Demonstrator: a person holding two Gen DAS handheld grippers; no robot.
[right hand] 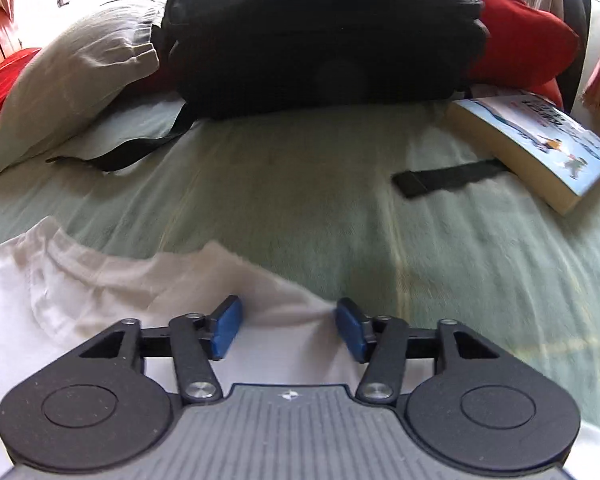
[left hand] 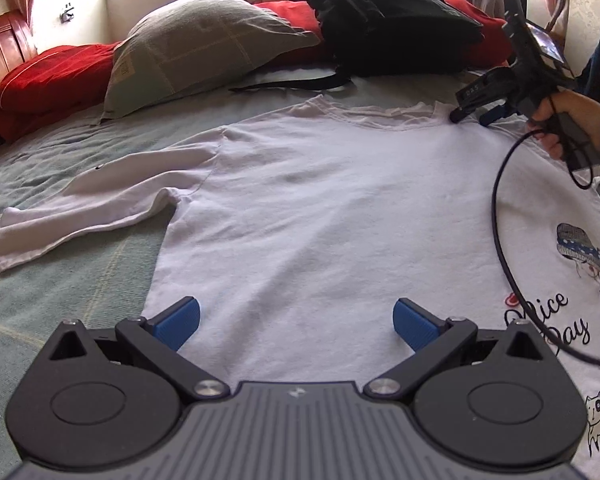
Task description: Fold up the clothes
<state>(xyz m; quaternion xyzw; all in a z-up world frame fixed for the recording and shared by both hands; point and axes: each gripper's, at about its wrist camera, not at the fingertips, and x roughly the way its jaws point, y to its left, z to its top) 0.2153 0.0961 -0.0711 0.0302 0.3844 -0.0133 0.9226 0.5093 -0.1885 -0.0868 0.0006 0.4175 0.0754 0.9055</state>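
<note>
Garment: white cotton long-sleeved T-shirt (left hand: 320,208), spread flat, back side up, on pale green bedspread (right hand: 300,208); collar toward the pillows, hem toward the left gripper.
Right edge of garment: turned over toward the middle, showing printed cartoon and black script lettering (left hand: 552,312); judged a first side fold, made or in hand.
Left sleeve of garment: long white sleeve (left hand: 80,208) lying out sideways, rumpled, not yet folded in.
Remaining, as judged: sleeve and left side to be brought in, then the body folded across; task at an early stage.
Left gripper (left hand: 296,322): released, blue pads wide apart, poised over the lower body of the shirt, nothing between them.
Right gripper (right hand: 286,330): released, pads apart at the shoulder edge beside the ribbed collar (right hand: 100,268); cloth lying between the pads, not pinched.
Hand: person's hand (left hand: 560,120) on the right gripper's handle, black cable (left hand: 500,220) trailing across the shirt.
Surroundings: beige pillow (left hand: 204,48), black fabric backpack (right hand: 320,32), red cushions (left hand: 48,76).
Left view only: whole shirt, sleeve, print, hand, cable.
Right view only: paperback book with blue illustrated cover (right hand: 540,148), black strap end (right hand: 444,178), close detail of collar.
</note>
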